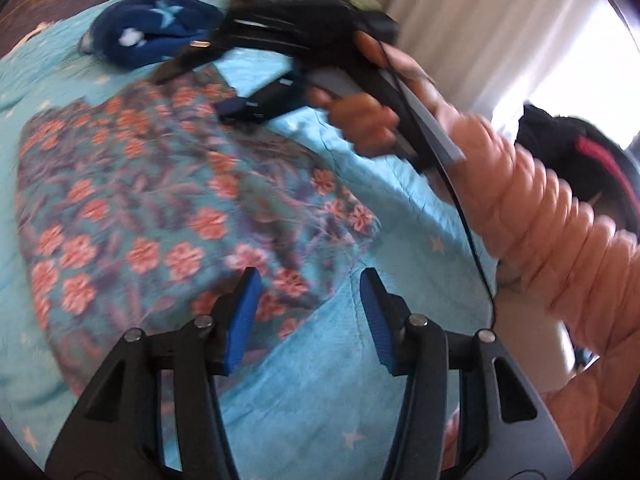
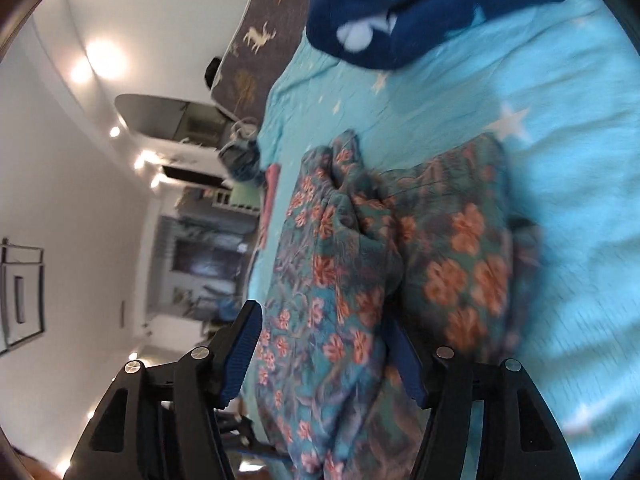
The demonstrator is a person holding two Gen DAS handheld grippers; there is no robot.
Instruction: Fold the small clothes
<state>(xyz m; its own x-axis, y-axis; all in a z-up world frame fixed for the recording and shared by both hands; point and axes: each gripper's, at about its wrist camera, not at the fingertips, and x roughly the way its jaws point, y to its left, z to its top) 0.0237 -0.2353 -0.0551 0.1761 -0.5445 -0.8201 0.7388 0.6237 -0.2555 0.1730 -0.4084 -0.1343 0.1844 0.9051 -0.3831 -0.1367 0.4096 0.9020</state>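
We found the floral garment, a soft teal cloth printed with coral flowers, lying on the turquoise star-patterned bedspread, laid out broad and mostly flat in the left wrist view and doubled into a thick fold in the right wrist view. We judged that a fold had been laid and the cloth let go, since it rested under its own weight with no pad pinching it.

Over the near edge of that garment hung our left gripper, its blue pads standing apart with only cloth and bedspread showing through the gap; it gripped nothing. Our right gripper looked along the garment's folded ridge, its fingers likewise spread. The fabric sat in the space between the pads, and one pad was partly hidden behind a bulge of cloth, yet we saw no pinch, so we read it as released. In the left wrist view that same gripper crossed above the garment's far edge, carried by a hand in a puffy peach quilted sleeve.

Beyond the garment's far edge lay a dark blue fleece piece with pale stars, bunched and unfolded, probably waiting its turn.
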